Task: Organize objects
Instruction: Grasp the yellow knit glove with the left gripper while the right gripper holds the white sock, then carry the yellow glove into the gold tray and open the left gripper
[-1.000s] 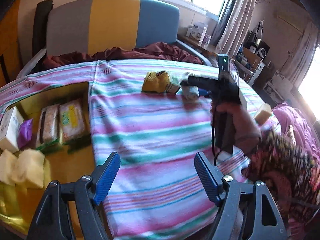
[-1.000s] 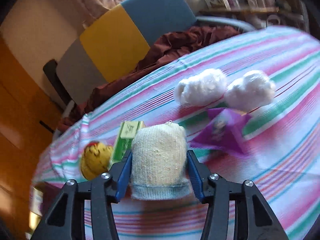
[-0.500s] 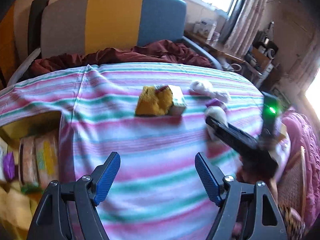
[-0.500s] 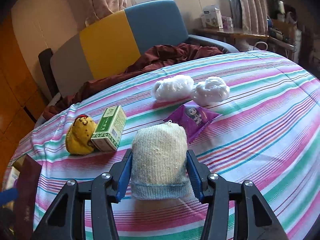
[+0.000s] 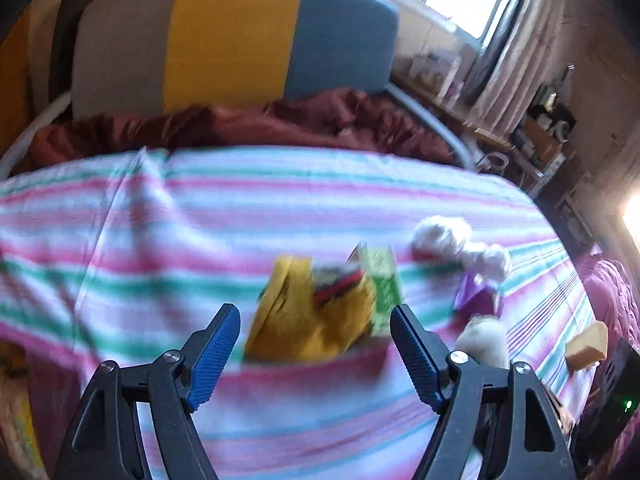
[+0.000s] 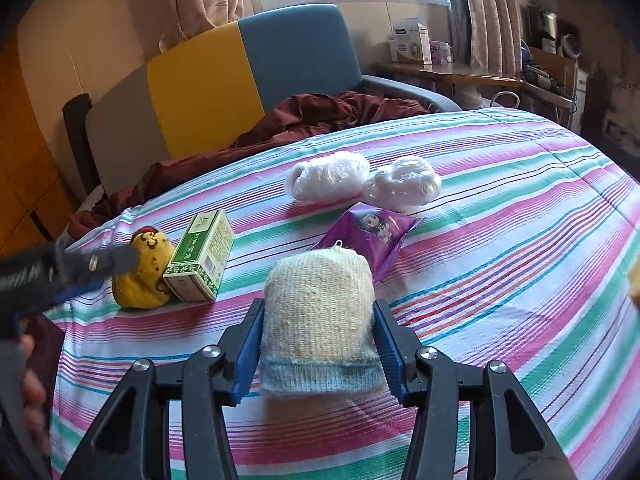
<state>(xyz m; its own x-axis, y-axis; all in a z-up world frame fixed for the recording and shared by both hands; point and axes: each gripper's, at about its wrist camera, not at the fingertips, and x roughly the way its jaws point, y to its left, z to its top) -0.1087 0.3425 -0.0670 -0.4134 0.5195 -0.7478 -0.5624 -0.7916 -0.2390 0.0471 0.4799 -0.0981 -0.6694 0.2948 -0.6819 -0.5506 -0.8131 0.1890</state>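
Objects for sorting lie scattered on the striped bedspread, and your picture of them has just shifted: a second ago your left gripper looked across the box of already sorted packets at the bed's left side, and now it has swung over to face the yellow plush toy and the green carton that leans against it. Its jaws stand wide apart with nothing between them, so that hand is free, and it looks set to take the toy or the carton next. Your right gripper has barely moved and stays clenched on the knitted roll, cream with a pale blue hem, held just above the cloth in the near middle of the bed. Beyond it lie the purple packet and two white wrapped bundles, close together. In the right wrist view the left tool's tip already overlaps the toy, so watch that you do not knock the carton over as you close. Room is generous to the right of the roll, where bare stripes run to the bed's edge; the left edge drops off just past the toy, and the maroon blanket crowds the far side.
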